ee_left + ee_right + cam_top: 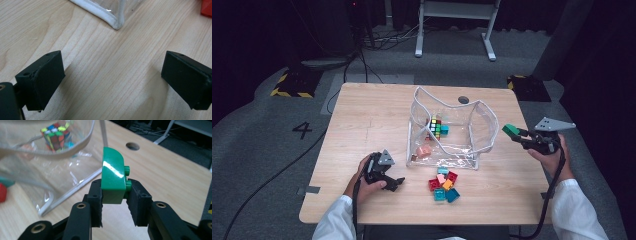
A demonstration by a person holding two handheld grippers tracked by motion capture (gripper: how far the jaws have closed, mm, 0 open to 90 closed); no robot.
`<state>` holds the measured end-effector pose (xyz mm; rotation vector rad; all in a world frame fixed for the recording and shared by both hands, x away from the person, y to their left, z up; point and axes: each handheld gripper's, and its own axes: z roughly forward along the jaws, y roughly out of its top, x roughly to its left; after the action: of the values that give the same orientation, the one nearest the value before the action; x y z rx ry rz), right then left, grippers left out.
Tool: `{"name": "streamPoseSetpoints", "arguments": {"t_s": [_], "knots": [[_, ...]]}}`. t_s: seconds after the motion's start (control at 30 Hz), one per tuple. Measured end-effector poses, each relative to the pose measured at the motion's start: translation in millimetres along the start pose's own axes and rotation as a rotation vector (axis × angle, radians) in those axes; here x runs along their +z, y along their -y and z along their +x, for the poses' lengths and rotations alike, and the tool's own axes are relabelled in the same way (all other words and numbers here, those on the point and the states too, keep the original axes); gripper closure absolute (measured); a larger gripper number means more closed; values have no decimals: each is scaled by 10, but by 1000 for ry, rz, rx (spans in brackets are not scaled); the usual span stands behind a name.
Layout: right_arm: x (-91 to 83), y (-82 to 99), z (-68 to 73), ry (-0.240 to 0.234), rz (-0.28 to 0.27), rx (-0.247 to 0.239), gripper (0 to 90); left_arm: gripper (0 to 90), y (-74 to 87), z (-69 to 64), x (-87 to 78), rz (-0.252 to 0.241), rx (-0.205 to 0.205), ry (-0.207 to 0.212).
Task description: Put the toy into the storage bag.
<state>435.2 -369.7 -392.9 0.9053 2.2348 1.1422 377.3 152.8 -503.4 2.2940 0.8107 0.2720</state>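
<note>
**Colours on the worktop**

The curved building brick (113,178) is glossy green, studs included. Both grippers, left (393,183) and right (517,135), are black with grey three-cornered plates. The pouch (447,131) is clear plastic edged in white piping. Inside it, the puzzle cube (435,127) shows yellow, green, red, blue and white squares on black, and a loose block (424,150) is salmon pink. The brick pile (443,184) mixes red, orange, pink and teal. The worktop (367,120) is pale wood grain. Sleeves are white.

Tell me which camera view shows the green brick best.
The right gripper view: the green brick sits close up, clamped between the right tool's jaws, its studs and curved top clear. The high view shows it small, at the tool's tip right of the clear bag. The left gripper view looks at bare tabletop.
</note>
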Motion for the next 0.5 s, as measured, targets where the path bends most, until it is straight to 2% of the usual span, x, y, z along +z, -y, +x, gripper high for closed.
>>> {"name": "streamPoseSetpoints", "arguments": {"t_s": [0.13, 0.3, 0.5], "knots": [[2, -163, -87, 25, -4, -10, 664, 47, 1, -4, -1, 3, -5, 3], [46, -330, -149, 57, 18, -26, 663, 47, 0, -1, 1, 0, -2, 3], [66, -521, -215, 60, -1, -24, 663, 47, 1, -2, -1, 2, -4, 2]]}}
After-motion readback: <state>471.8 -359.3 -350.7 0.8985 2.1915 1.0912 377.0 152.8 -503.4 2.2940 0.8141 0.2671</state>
